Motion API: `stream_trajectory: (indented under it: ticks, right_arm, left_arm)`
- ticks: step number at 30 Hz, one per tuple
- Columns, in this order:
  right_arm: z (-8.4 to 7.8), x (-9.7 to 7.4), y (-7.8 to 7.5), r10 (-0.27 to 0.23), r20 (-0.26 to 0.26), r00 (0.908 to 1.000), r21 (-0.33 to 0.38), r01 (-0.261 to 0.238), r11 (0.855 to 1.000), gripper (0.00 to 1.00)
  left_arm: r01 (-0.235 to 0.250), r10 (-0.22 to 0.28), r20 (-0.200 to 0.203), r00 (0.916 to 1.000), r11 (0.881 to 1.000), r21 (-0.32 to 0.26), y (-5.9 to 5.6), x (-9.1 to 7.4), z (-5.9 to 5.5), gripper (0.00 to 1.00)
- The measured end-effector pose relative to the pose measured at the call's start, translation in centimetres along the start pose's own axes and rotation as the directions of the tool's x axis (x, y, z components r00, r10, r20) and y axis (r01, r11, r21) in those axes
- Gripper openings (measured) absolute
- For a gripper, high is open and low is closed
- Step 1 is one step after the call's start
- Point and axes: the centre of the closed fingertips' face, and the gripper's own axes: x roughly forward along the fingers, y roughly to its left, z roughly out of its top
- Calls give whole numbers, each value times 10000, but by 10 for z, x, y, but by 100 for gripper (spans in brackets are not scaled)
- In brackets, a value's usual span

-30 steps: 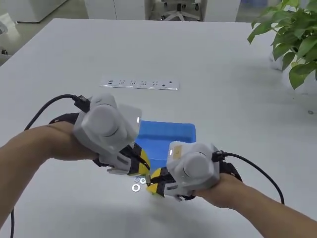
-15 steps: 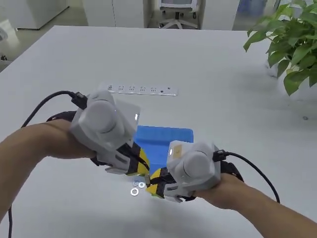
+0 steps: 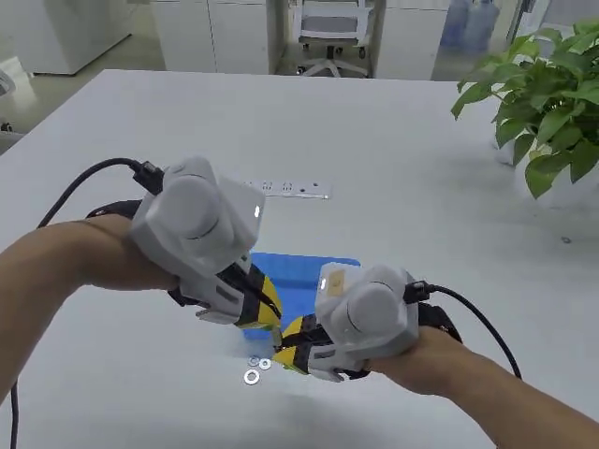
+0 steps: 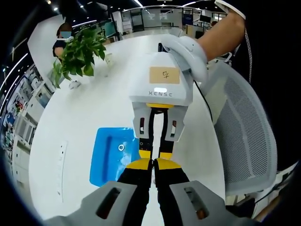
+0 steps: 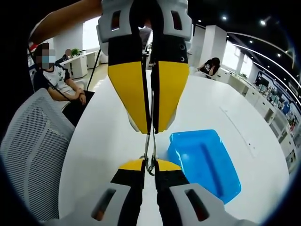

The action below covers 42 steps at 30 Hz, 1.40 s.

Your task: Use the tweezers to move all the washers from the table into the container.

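Note:
Thin metal tweezers (image 5: 150, 141) run between the two grippers, which face each other tip to tip. My left gripper (image 3: 267, 313) has its yellow jaws shut on the tweezers' upper part; in the right gripper view it comes down from above (image 5: 150, 120). My right gripper (image 5: 149, 167) is shut on the tweezers' looped end, and it also appears in the head view (image 3: 290, 342). Three small washers (image 3: 255, 369) lie on the white table just below the jaws. The blue container (image 3: 309, 276) sits right behind the grippers, and one washer (image 4: 121, 147) lies inside it.
A white power strip (image 3: 285, 188) lies on the table beyond the container. A potted plant (image 3: 543, 103) stands at the far right. An office chair (image 5: 35, 155) and seated people are beside the table. Black cables (image 3: 89, 182) trail from both grippers.
The head camera has tipped, so the table has slid down the picture. Both grippers, still joined on the tweezers, stand a little higher above the washers than before.

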Motion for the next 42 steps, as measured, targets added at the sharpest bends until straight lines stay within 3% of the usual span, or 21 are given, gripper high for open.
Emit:
stream_trajectory:
  ticks: [21, 42]
  right_arm:
    - [8, -16, -36, -526, 30, 9986, -296, 526, 9982, 10]
    - [-7, -10, -69, -657, -48, 9978, -48, 657, 9978, 10]
  left_arm:
    - [-285, 284, 36, 9996, 9981, 554, 28, -7, 20, 6]
    - [-336, 335, 34, 9994, 9967, 745, 64, 10, 14, 6]
